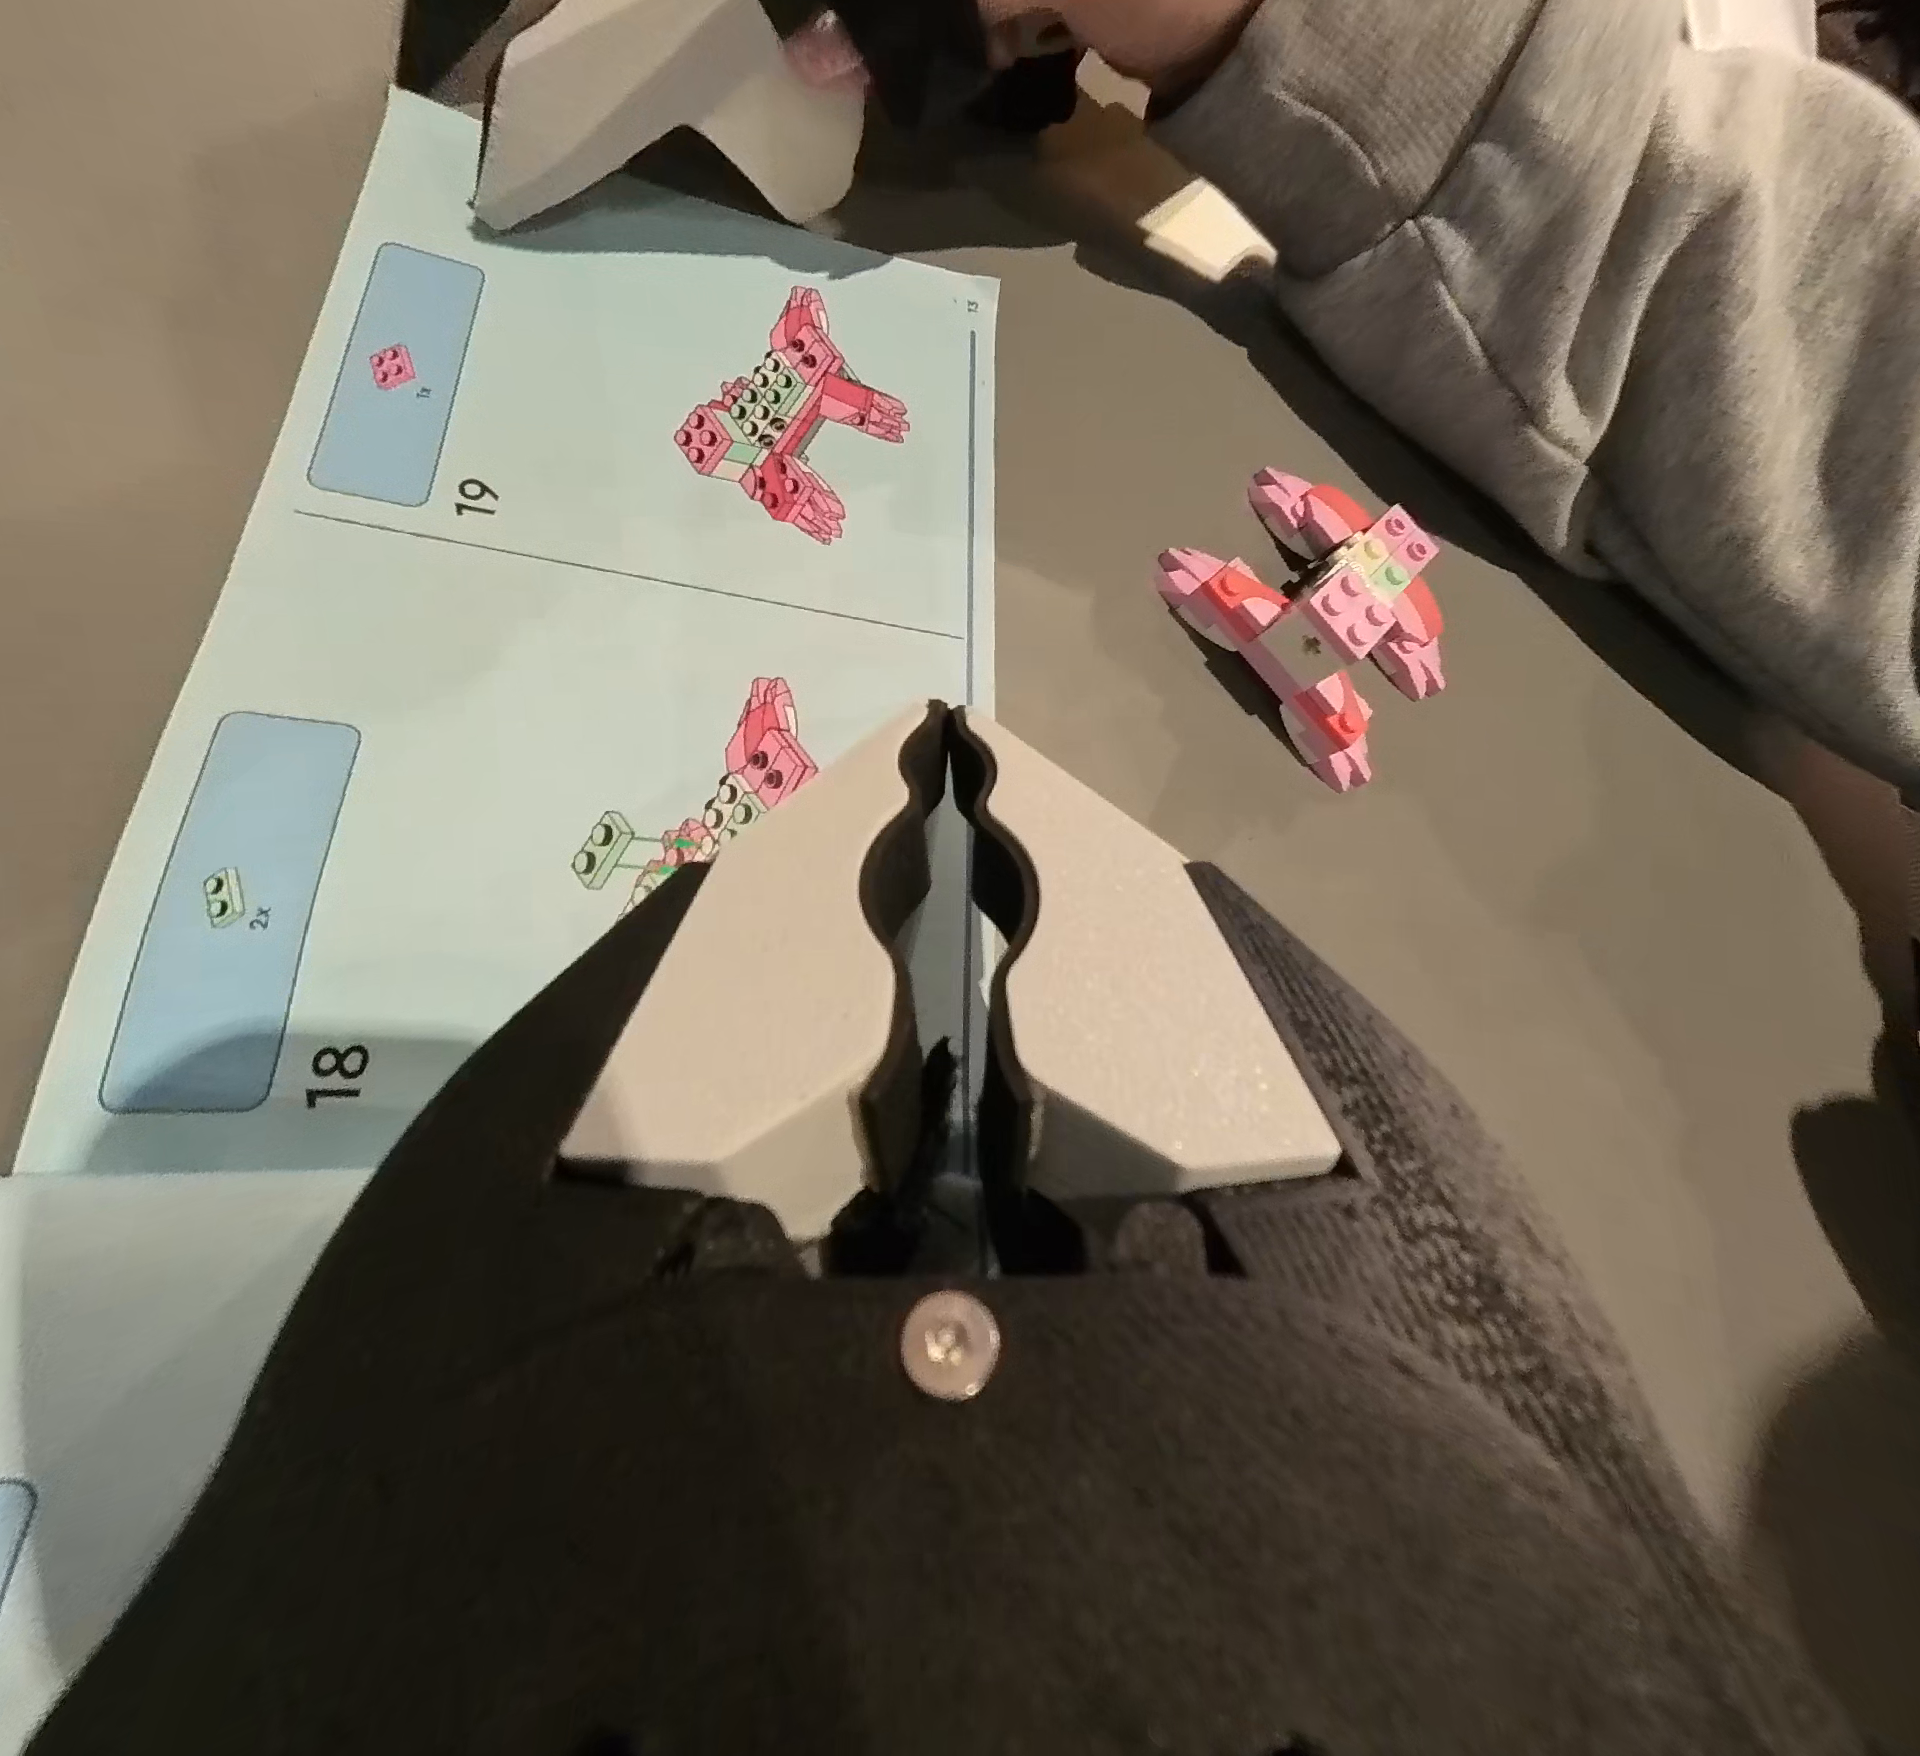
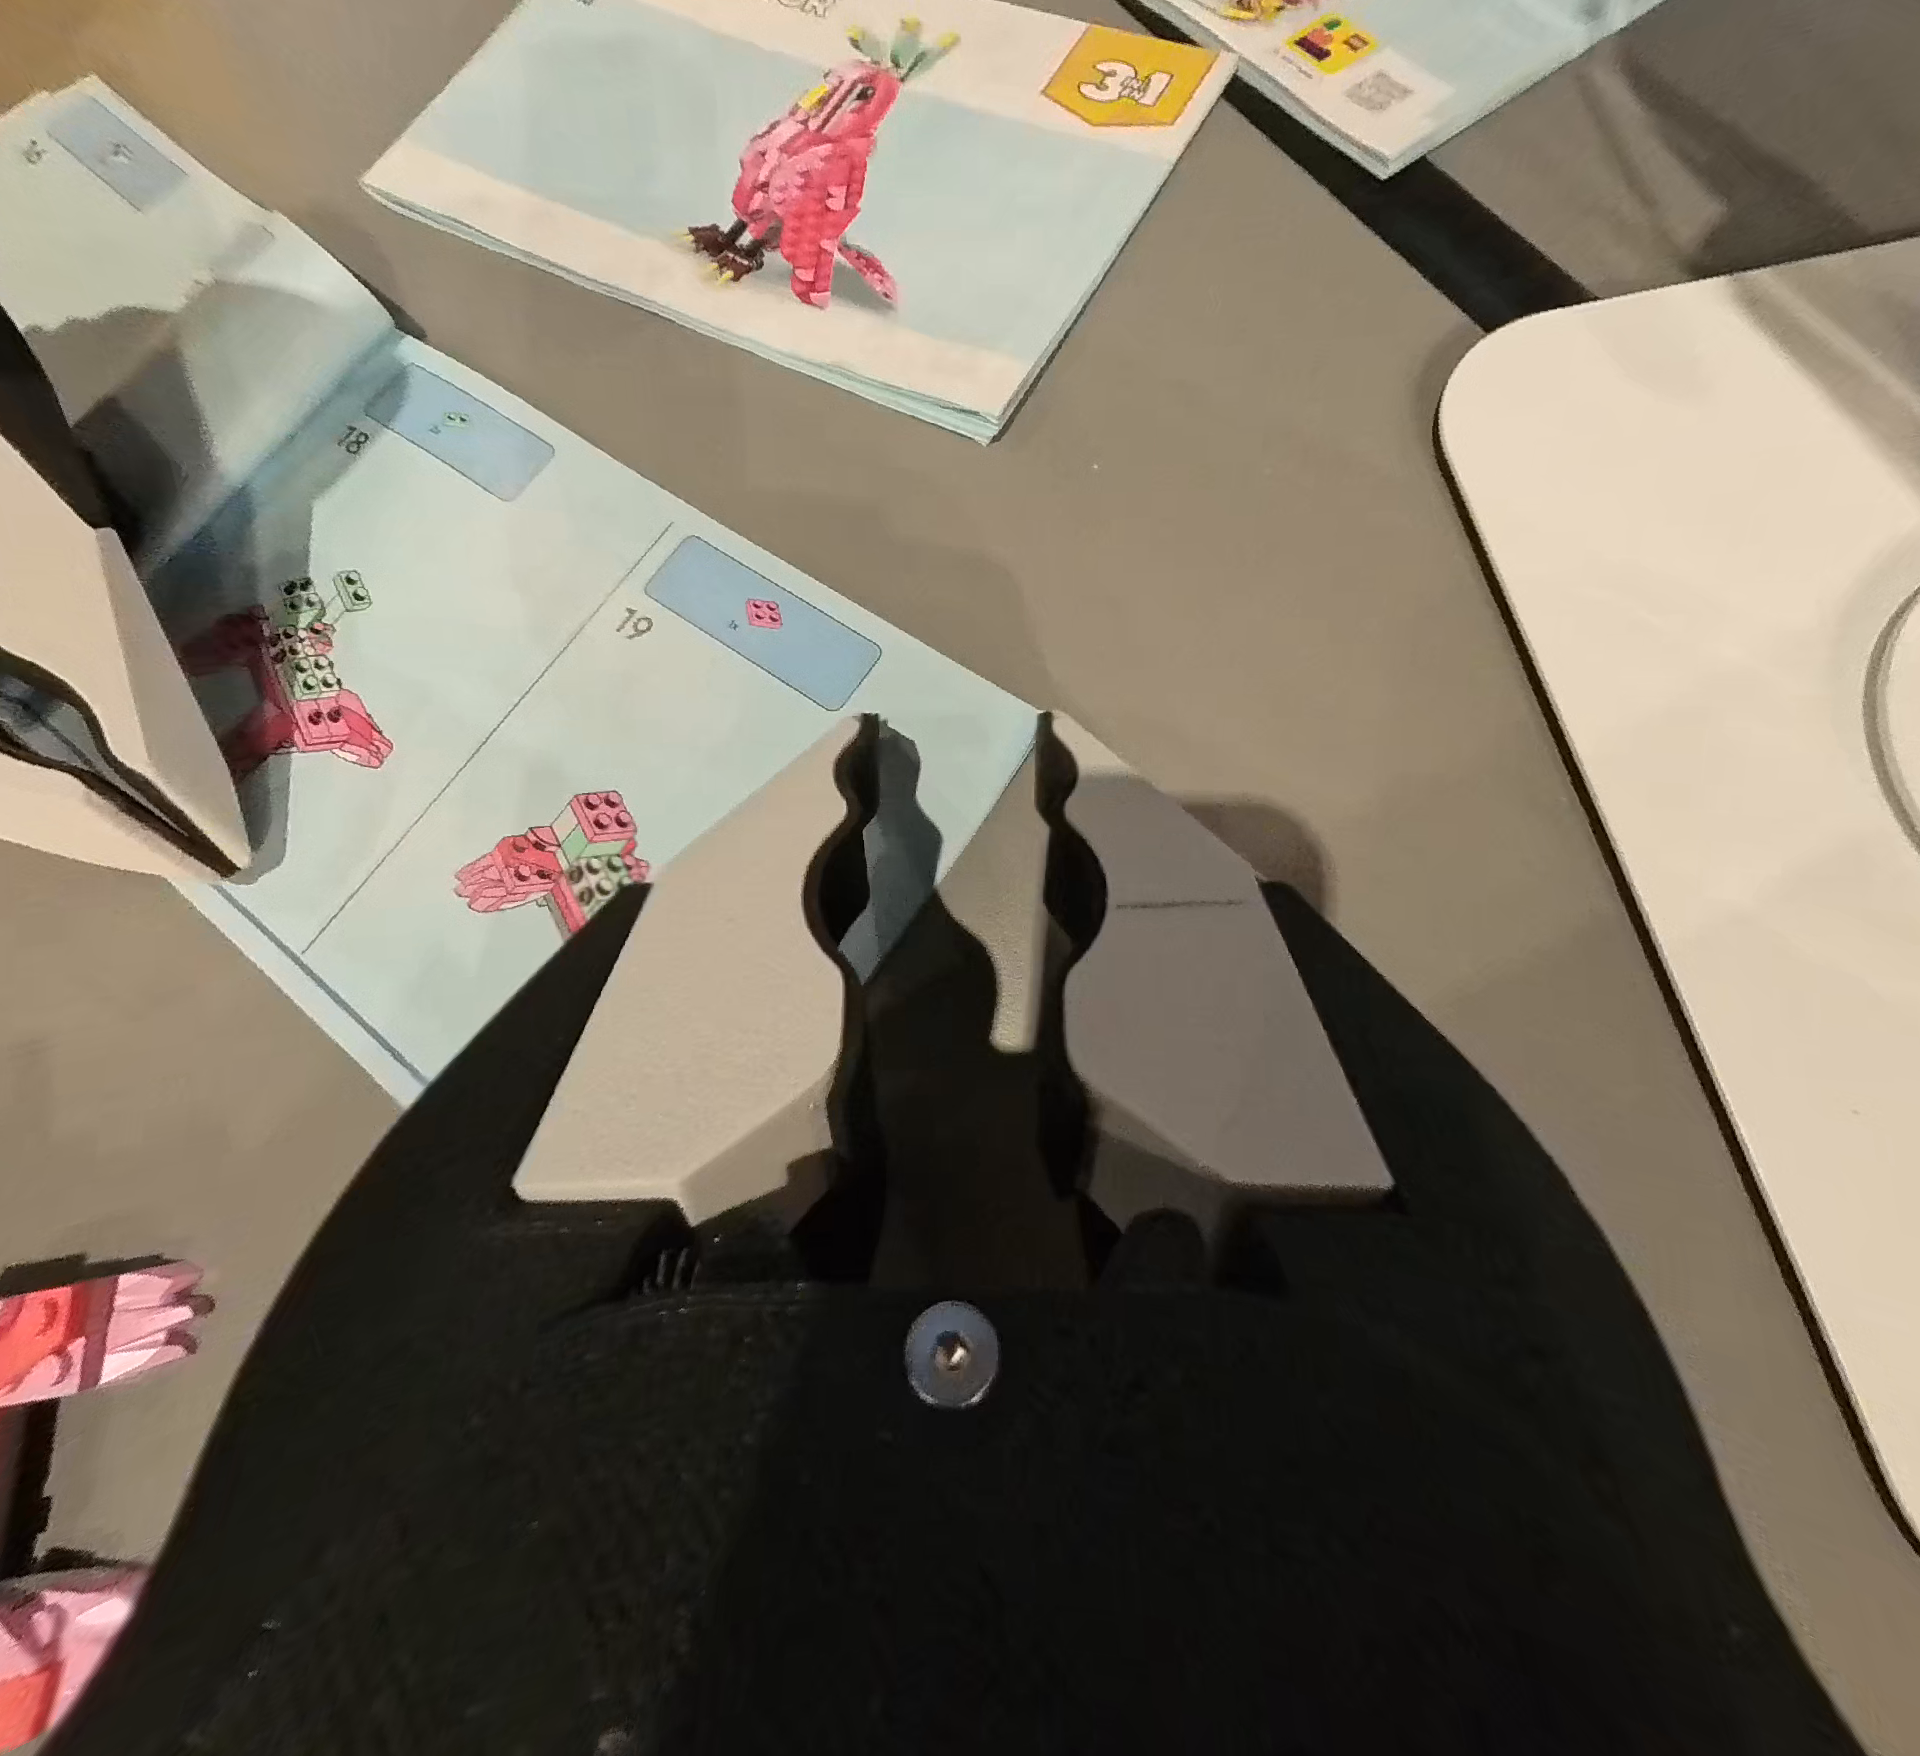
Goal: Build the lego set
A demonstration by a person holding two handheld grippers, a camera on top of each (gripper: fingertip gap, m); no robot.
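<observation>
Left gripper (image 1: 948, 709) closed empty, right gripper (image 2: 951, 719) parted, pink lego model (image 1: 1314, 626) (studs up, unheld) on table.

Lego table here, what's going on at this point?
A person is building a Lego model with a handheld gripper in each hand. Neither holds a piece now. The left gripper, jaws shut and empty, hovers over the open instruction booklet. The right gripper, jaws open, hangs over the same booklet's edge. The half-built pink model sits alone on the grey table, beside the person's grey sleeve. Two closed booklets and a white tray lie further off.
</observation>
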